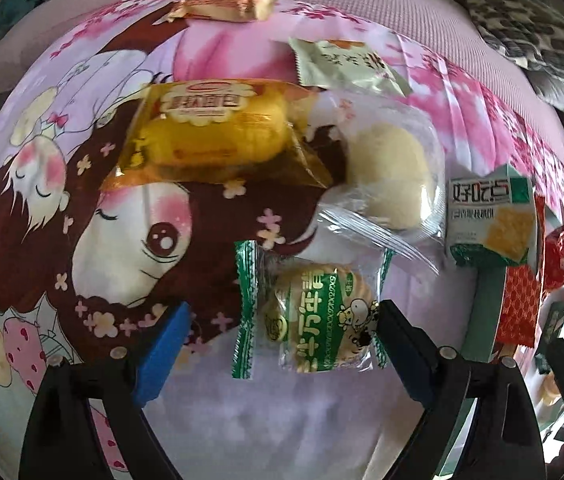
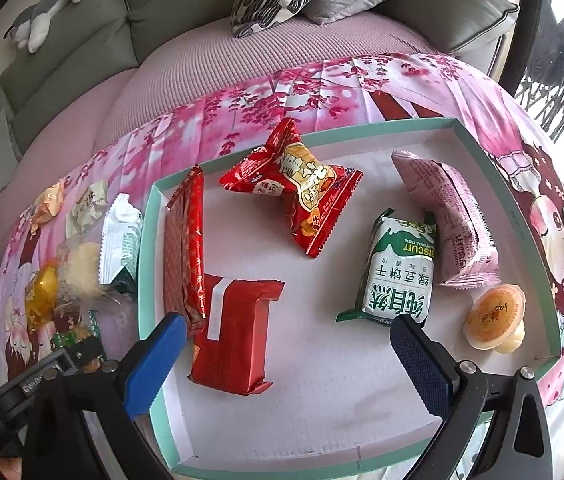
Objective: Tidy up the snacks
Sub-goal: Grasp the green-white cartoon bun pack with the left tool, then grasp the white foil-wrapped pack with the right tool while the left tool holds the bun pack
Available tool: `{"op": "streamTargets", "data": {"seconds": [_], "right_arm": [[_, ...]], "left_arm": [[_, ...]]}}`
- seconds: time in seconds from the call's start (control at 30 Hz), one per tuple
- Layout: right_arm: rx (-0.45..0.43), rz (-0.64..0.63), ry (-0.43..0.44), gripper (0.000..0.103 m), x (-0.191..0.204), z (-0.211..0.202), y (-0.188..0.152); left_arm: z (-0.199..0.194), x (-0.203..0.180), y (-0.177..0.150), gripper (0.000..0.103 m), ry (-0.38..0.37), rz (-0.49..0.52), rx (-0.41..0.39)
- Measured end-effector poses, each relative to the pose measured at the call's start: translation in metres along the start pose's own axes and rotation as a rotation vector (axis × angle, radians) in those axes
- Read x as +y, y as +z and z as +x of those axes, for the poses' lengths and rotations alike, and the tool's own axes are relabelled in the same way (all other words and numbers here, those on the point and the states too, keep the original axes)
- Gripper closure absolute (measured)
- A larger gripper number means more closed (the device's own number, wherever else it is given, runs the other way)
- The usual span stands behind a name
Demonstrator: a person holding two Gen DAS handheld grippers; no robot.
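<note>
Left tool (image 1: pixel 282 332): jaws wide, nothing gripped, straddling the green biscuit packet (image 1: pixel 313 320) on the printed cloth (image 1: pixel 82 184); packet's long axis spans the gap. Right tool (image 2: pixel 285 356): wide, empty, over the tray (image 2: pixel 515 204). Left hand nearer.

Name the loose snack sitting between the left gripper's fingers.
The green-ended biscuit pack, lying between the open left gripper fingers. The yellow bread pack and clear bun pack lie farther off.
</note>
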State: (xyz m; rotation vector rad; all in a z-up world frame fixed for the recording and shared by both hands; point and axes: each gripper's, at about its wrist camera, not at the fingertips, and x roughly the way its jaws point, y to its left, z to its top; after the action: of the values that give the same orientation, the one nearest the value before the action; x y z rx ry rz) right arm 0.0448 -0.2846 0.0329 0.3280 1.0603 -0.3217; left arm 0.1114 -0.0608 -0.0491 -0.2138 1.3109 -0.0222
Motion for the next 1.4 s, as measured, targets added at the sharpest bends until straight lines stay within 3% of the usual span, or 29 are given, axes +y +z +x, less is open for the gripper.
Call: {"op": "streamTargets", "data": {"seconds": [0.43,0.57,0.7,1.03,1.4], "right_arm": [[0.007,-0.025,-0.005,0.0,0.003,0.001,-0.001],[0.008,-0.032,-0.007,0.0,0.003,0.001,-0.001],[0.006,-0.04,-0.004,0.0,0.004,0.001,-0.001],[-0.031,-0.078,0.02,0.0,0.011,-0.006,-0.003],[-0.077,-0.104,0.033,0.0,0.017,-0.013,-0.003]], "left_arm": [[-0.005,-0.035,-0.004,0.048,-0.033,0.074,-0.022],[-0.009,-0.043,-0.005,0.049,-0.04,0.069,-0.023],[-0.025,-0.015,-0.006,0.049,-0.077,0.064,-0.024],[-0.047,-0.009,-0.005,0.049,-0.157,0.059,-0.034],[-0.079,0.014,0.001,0.049,-0.186,-0.002,-0.098]]}}
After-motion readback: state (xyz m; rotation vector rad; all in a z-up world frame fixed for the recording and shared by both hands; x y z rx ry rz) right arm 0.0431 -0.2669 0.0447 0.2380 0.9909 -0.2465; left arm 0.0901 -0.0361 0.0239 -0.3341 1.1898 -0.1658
